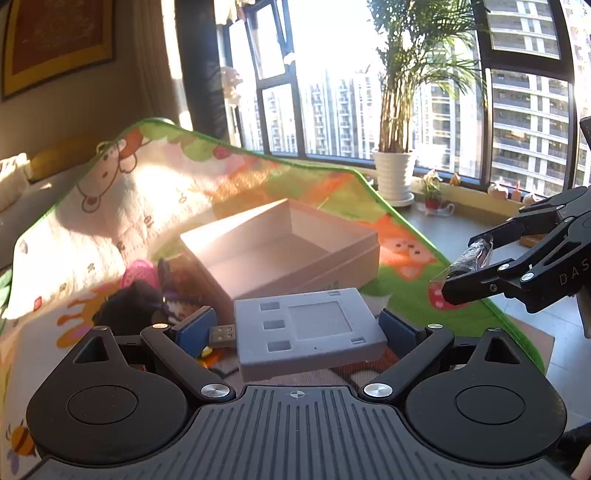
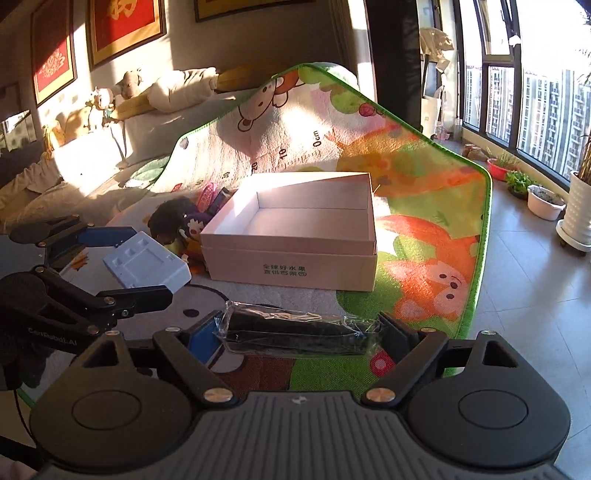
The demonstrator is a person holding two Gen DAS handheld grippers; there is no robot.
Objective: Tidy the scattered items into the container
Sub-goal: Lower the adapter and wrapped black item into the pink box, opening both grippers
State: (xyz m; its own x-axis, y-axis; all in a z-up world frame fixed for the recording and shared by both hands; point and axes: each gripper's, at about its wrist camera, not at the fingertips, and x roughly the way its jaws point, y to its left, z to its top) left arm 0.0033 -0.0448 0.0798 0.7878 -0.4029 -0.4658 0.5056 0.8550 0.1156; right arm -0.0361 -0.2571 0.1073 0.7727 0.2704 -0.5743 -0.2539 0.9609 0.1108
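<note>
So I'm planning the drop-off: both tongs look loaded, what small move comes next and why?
Probably carry both forward over the open box: the left tongs grip the grey tray, the right tongs the wrapped black item, both short of it.

Two wrist views, angled down, sharing box [image 1: 280, 243] on mat [image 2: 424, 177]

Harsh window [image 1: 332, 92] glare — fisheye warp

A sunlit high-rise home living room: a cartoon play mat [image 2: 424, 192] mid-frame, a sofa [image 2: 122, 122] with soft toys upper left, framed wall art [image 2: 125, 26] above, potted palm [image 1: 395, 158] by big windows [image 1: 528, 122].
</note>
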